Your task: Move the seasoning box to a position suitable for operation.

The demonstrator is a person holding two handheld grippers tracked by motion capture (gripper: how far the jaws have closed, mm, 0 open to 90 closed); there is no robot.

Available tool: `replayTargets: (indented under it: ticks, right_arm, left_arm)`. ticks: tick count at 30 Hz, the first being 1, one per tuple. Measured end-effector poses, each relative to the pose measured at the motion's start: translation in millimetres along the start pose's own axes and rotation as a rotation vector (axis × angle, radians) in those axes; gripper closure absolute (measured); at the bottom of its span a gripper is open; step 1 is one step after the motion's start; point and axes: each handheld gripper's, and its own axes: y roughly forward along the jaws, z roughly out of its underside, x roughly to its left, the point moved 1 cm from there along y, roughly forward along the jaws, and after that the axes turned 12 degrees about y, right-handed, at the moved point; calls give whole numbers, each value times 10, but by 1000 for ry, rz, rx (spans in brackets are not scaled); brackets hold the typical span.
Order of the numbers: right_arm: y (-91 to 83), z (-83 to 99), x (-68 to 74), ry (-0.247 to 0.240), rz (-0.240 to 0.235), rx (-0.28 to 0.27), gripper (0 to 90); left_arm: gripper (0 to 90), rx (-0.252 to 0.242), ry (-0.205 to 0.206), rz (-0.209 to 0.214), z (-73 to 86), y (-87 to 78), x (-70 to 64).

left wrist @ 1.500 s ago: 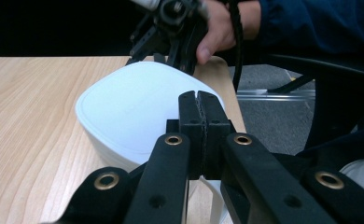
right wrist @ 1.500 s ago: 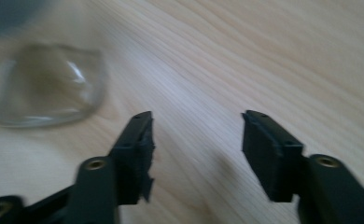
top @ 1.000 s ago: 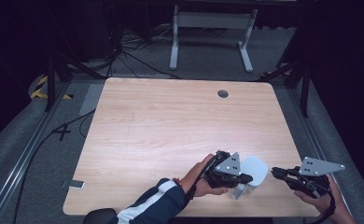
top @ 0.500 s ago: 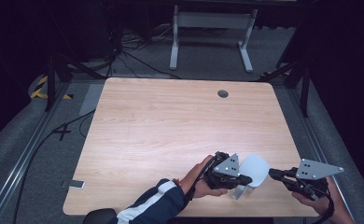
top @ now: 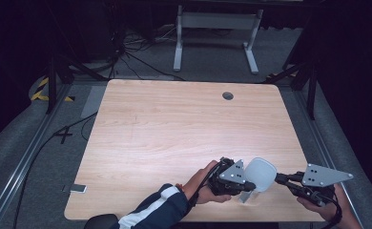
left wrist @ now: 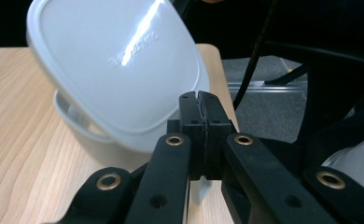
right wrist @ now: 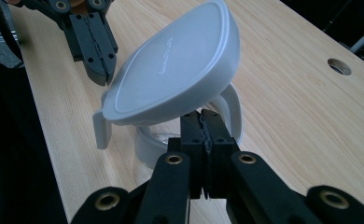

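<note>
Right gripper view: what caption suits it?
Right gripper, fingers shut, lifting the white lid tilted off its container.

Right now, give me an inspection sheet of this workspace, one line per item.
Surface: light wooden table, with a round cable hole near its far edge.
Job's things: white plastic container near the front right edge, its lid tilted up off the base.
Clutter: nothing seen on the tabletop.
Grippers: left gripper jaws together at the lid's tab; right gripper jaws together at the lid's rim; whether either actually pinches the lid cannot be told.
Cables: black cable on the floor to the left; tangled cables behind the table.
Surroundings: grey carpet, white metal stand beyond the table, small flat device on the floor.
</note>
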Motion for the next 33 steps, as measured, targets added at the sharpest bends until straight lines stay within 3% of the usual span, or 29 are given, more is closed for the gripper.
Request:
replayTargets:
  ticks: [3,7,10,11,12,13,14,15,16,17,18,22,26,29,33]
  right_arm:
    - [11,2,-17,0,-7,-8,891]
    - [32,8,-36,0,-10,-7,891]
    - [38,15,-46,13,-7,-2,891]
    - [40,15,-49,16,0,-3,891]
    - [39,14,-54,18,4,-4,891]
    - [39,14,-54,18,4,-4,891]
    - [39,11,-66,17,4,-13,892]
    - [36,5,-67,23,4,-9,892]
    - [36,5,-67,23,4,-9,892]
    - [35,2,-64,24,5,-10,892]
    - [33,-4,-59,24,3,-13,892]
    - [20,-42,-50,22,14,-44,894]
    - [27,-90,-30,9,1,-63,895]
    - [36,-113,-11,-4,-2,-68,896]
    - [32,-156,18,-15,-13,-79,896]
  left_arm:
    - [898,40,20,-34,51,-159,-57]
    - [892,149,8,-106,259,-514,-114]
    - [845,194,-58,-184,535,-836,-137]
    - [839,224,-67,-222,620,-932,-139]
    - [823,253,-102,-257,733,-1050,-138]
    - [808,253,-102,-257,733,-1050,-138]
    - [808,264,-157,-302,920,-1247,-120]
    - [762,257,-187,-313,989,-1313,-112]
    - [698,257,-187,-313,989,-1313,-112]
    - [698,255,-257,-332,1124,-1426,-97]
    - [607,263,-297,-358,1210,-1493,-94]
    - [531,295,-390,-441,1515,-1708,-73]
    - [441,324,-450,-452,1789,-1864,-90]
    - [360,307,-518,-468,1939,-1951,-97]
    - [321,342,-523,-488,2059,-2031,-137]
